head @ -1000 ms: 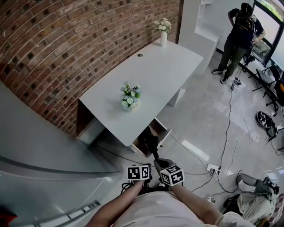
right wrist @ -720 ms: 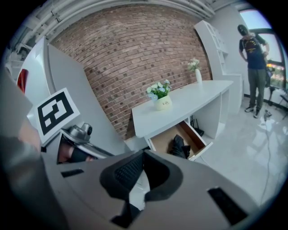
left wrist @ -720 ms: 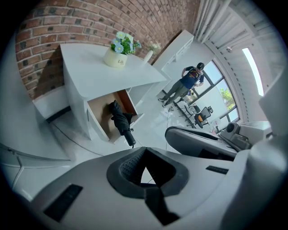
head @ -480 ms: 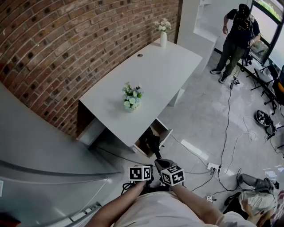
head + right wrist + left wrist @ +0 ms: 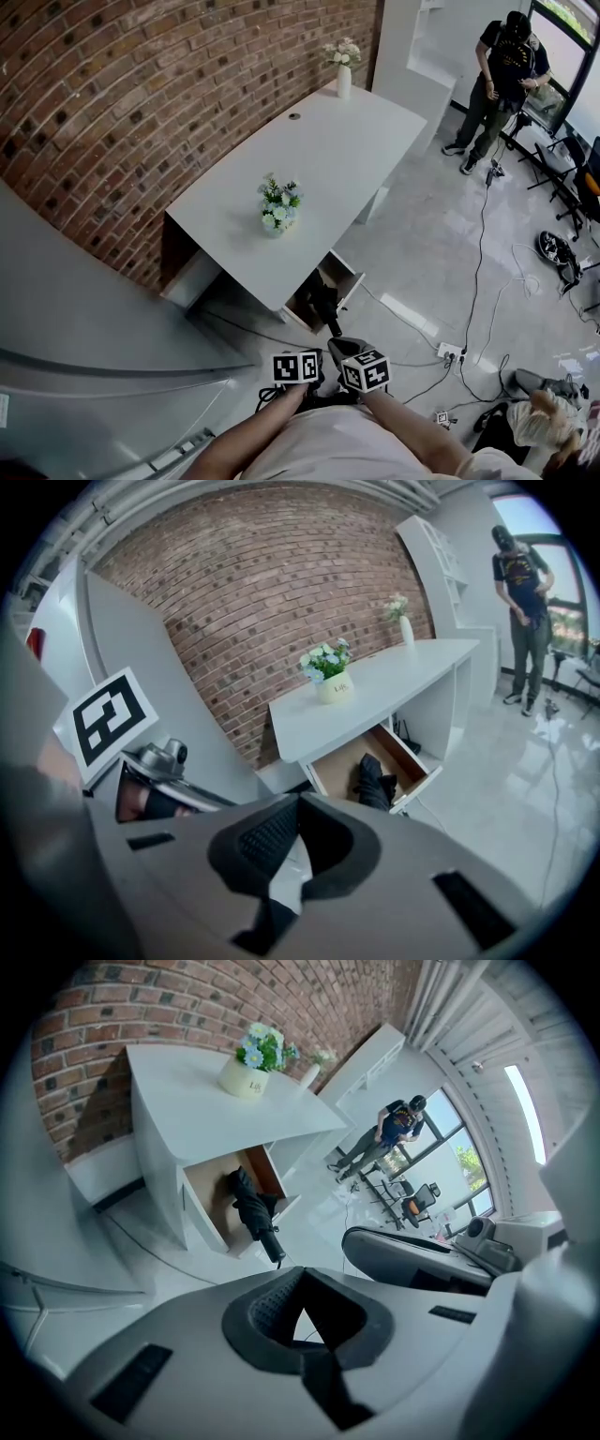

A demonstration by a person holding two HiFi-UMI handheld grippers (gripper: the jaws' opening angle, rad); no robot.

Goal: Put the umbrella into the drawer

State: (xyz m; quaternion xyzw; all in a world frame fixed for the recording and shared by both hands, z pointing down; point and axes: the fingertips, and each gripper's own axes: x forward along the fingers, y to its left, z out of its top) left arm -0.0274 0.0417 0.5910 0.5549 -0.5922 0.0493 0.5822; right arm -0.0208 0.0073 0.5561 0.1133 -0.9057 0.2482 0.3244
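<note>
The white desk (image 5: 328, 150) sat out ahead of the left gripper (image 5: 302, 1335) and right gripper (image 5: 281, 869), well apart from both, with a pot of flowers (image 5: 277, 208) on top and a white vase (image 5: 344, 82) at its far end. Its open drawer (image 5: 351, 278), on the side facing the grippers, had the black umbrella (image 5: 319, 298) lying in it, one end sticking out over the rim. The grey floor (image 5: 422, 234) had a power strip (image 5: 450, 355) just right of the right gripper, plus cables (image 5: 481, 262) trailing away.

**An office workroom with cables across the floor**

I'm looking into an office-like workroom. A brick wall (image 5: 141, 94) backs a white desk (image 5: 328, 159) with a drawer (image 5: 345, 277) and potted flowers (image 5: 277, 206). Cables (image 5: 483, 253) and a power strip (image 5: 449, 355) cross the pale floor (image 5: 422, 244), and swivel chairs (image 5: 427, 1194) stand by big windows (image 5: 469, 1162).
</note>
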